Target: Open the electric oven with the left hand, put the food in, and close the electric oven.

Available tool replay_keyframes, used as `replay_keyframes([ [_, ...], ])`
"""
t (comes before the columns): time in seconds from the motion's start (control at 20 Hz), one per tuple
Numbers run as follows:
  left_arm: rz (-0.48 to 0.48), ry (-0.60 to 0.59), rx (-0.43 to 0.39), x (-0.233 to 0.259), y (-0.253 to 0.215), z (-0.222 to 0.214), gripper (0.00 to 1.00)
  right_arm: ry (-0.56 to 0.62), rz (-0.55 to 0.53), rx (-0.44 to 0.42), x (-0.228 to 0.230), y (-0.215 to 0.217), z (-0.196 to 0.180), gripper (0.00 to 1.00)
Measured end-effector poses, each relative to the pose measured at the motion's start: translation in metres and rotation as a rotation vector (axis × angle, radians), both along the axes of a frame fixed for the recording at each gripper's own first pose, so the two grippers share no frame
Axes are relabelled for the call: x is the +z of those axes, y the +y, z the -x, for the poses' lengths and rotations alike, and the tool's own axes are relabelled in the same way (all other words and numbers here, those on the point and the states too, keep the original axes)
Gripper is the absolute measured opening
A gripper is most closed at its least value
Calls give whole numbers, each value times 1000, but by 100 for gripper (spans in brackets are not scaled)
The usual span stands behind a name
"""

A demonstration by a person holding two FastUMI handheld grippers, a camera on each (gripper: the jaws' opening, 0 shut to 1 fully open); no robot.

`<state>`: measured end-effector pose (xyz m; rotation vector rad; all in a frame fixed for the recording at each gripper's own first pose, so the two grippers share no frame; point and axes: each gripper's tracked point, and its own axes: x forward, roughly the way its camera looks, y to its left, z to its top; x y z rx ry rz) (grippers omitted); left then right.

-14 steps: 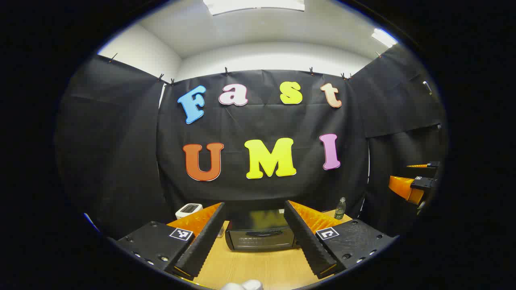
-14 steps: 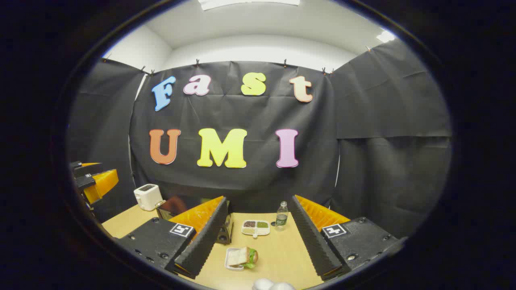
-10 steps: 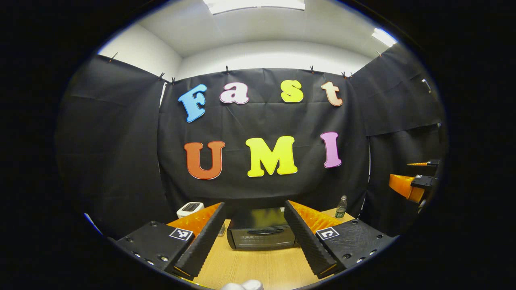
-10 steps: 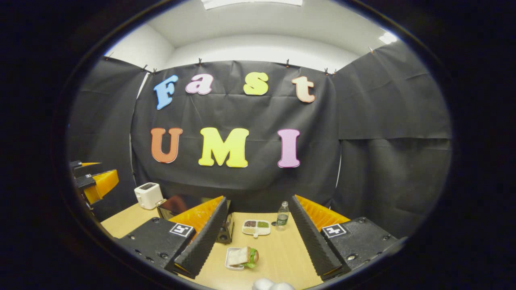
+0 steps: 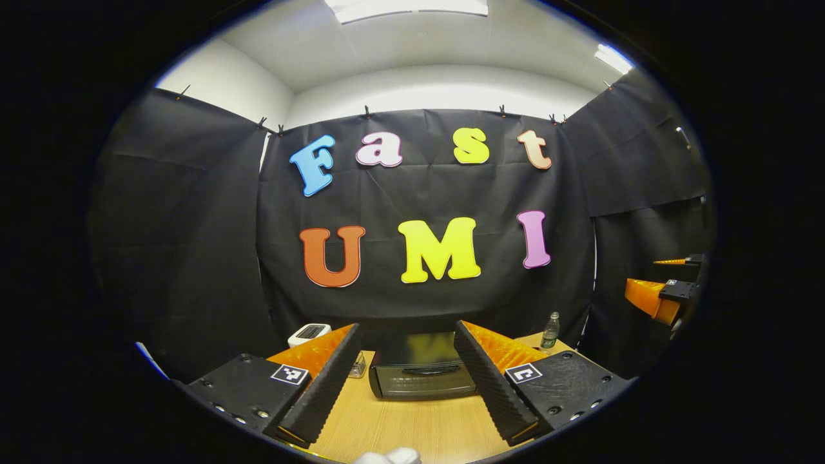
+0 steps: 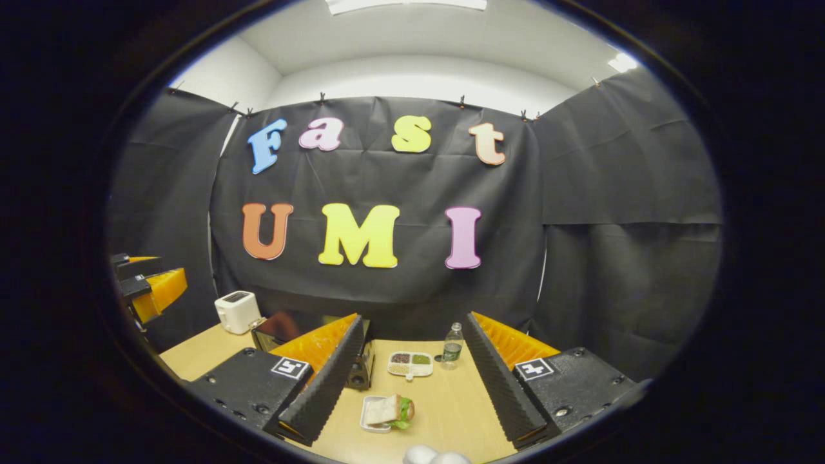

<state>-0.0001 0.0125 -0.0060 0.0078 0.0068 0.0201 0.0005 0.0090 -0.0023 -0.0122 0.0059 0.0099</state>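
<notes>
A black electric oven (image 5: 422, 374) stands on the wooden table (image 5: 412, 428) with its door closed and a dark handle across the front. My left gripper (image 5: 406, 380) is open, held above the table well short of the oven. In the right gripper view the oven (image 6: 287, 328) sits at the left, half hidden behind a finger. A sandwich on a small white tray (image 6: 387, 411) lies on the table between the fingers of my open right gripper (image 6: 412, 380), which hangs above and short of it. The right gripper (image 5: 660, 293) also shows at the far right of the left gripper view, and the left gripper (image 6: 145, 287) at the far left of the right gripper view.
A white toaster (image 6: 237, 311) stands left of the oven. A divided white dish of food (image 6: 410, 363) and a small water bottle (image 6: 452, 347) stand toward the back of the table. The toaster (image 5: 308, 333) and bottle (image 5: 550, 330) flank the oven in the left gripper view.
The left gripper view has shifted slightly left and settled, so the oven now sits a little farther right between the fingers. The right gripper has barely moved. Both stay open.
</notes>
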Motion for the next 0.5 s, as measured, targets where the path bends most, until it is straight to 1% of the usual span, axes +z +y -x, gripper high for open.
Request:
replay_keyframes([
  [0.3, 9, 19, -3, -15, -4, -13, 95, -3, -4, 11, -5, -1, 0, 100],
  [0.5, 7, 29, -12, -39, -10, -34, 95, -9, -2, 14, -8, -8, 0, 100],
])
